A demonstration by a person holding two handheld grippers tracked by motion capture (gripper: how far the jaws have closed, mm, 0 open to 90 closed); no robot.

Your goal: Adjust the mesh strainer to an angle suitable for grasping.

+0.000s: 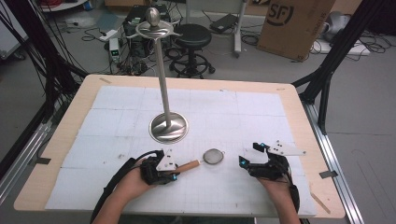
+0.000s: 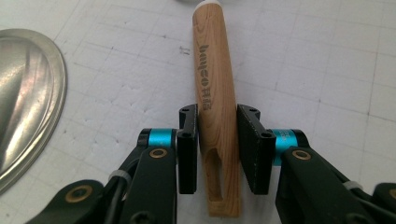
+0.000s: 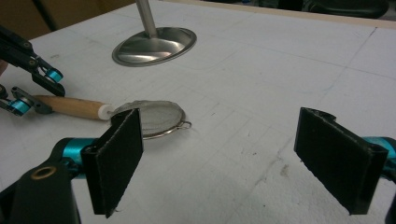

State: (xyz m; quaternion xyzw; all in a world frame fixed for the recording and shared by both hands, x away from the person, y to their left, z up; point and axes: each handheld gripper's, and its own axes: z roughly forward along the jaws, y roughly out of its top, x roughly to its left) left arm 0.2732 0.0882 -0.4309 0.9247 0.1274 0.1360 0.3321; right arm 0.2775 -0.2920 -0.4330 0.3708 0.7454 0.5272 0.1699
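Observation:
A small mesh strainer (image 1: 213, 156) with a wooden handle (image 1: 189, 165) lies flat on the white gridded mat near the table's front. My left gripper (image 1: 176, 170) is at the handle's free end. In the left gripper view my left gripper (image 2: 218, 121) has both pads pressed against the handle (image 2: 215, 70), which rests on the mat. My right gripper (image 1: 250, 154) stands open to the right of the strainer, its jaws wide apart with nothing between them. In the right gripper view my right gripper (image 3: 219, 154) faces the mesh bowl (image 3: 156, 119), and the left gripper (image 3: 37, 91) shows at the handle (image 3: 70, 106).
A tall metal stand (image 1: 163, 84) with a round base (image 1: 168, 127) and hooked arms at its top (image 1: 154, 29) rises behind the strainer. The base (image 2: 23, 107) lies close to my left gripper. The wooden table edge (image 1: 299, 116) frames the mat. A stool, cables and a cardboard box are on the floor beyond.

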